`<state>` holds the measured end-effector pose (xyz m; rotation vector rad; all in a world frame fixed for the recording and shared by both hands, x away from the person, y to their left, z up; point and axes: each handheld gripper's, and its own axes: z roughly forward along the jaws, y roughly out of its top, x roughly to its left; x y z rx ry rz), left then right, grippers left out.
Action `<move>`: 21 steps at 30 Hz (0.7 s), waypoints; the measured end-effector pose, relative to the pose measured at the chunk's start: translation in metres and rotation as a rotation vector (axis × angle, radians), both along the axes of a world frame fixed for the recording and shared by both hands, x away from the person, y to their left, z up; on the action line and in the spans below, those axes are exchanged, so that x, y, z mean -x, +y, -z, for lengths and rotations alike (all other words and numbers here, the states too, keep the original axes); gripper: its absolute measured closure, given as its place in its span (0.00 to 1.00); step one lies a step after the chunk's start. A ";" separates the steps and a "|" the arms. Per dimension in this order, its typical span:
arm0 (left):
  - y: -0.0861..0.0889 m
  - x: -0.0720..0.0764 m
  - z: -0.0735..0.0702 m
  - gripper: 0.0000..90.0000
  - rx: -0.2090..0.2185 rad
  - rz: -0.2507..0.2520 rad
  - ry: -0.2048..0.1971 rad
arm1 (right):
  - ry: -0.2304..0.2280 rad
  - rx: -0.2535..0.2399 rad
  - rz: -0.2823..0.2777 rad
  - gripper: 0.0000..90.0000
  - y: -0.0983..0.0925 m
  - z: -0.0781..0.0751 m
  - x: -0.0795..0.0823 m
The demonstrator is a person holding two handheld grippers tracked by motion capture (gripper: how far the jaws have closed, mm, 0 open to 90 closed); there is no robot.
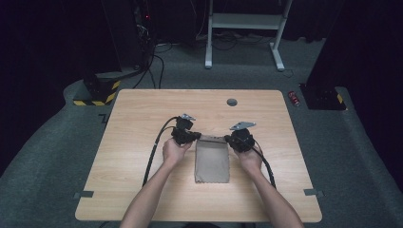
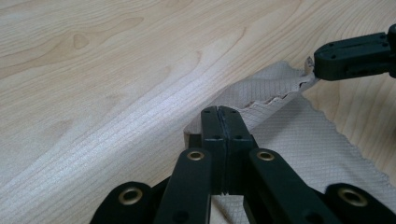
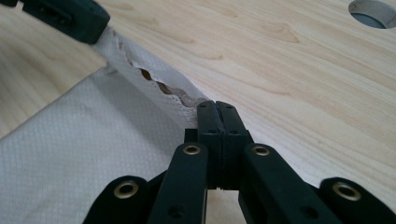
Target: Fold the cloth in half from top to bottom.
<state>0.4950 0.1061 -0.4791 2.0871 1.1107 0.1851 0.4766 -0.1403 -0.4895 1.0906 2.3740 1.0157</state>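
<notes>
A beige cloth (image 1: 212,164) with pinked edges lies in the middle of the wooden table (image 1: 142,190). Its far edge is raised a little off the wood. My left gripper (image 1: 196,137) is shut on the cloth's far left corner, and my right gripper (image 1: 228,139) is shut on the far right corner. In the left gripper view the closed jaws (image 2: 219,112) pinch the cloth (image 2: 317,140), and the right gripper (image 2: 316,65) holds the other end of that edge. In the right gripper view the shut jaws (image 3: 215,106) bite the cloth (image 3: 70,149), with the left gripper (image 3: 98,23) at the top left.
A round cable hole (image 1: 232,101) sits near the table's far edge, also seen as a hole (image 3: 373,11) in the right gripper view. Tape strips (image 1: 83,194) mark the table's near corners. A white desk frame (image 1: 247,21) stands on the floor behind.
</notes>
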 end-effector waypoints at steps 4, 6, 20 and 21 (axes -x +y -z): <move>0.000 0.007 -0.001 0.99 0.029 0.007 -0.010 | -0.001 -0.022 0.000 1.00 -0.003 0.000 0.007; 0.000 0.011 0.000 0.99 0.033 0.015 -0.018 | 0.002 -0.035 -0.001 1.00 -0.006 0.000 0.009; 0.002 0.026 -0.001 0.99 0.003 0.040 -0.038 | 0.014 -0.064 -0.014 1.00 -0.010 -0.002 0.023; 0.002 0.027 -0.001 1.00 0.006 0.041 -0.037 | 0.013 -0.066 -0.019 1.00 -0.010 -0.003 0.024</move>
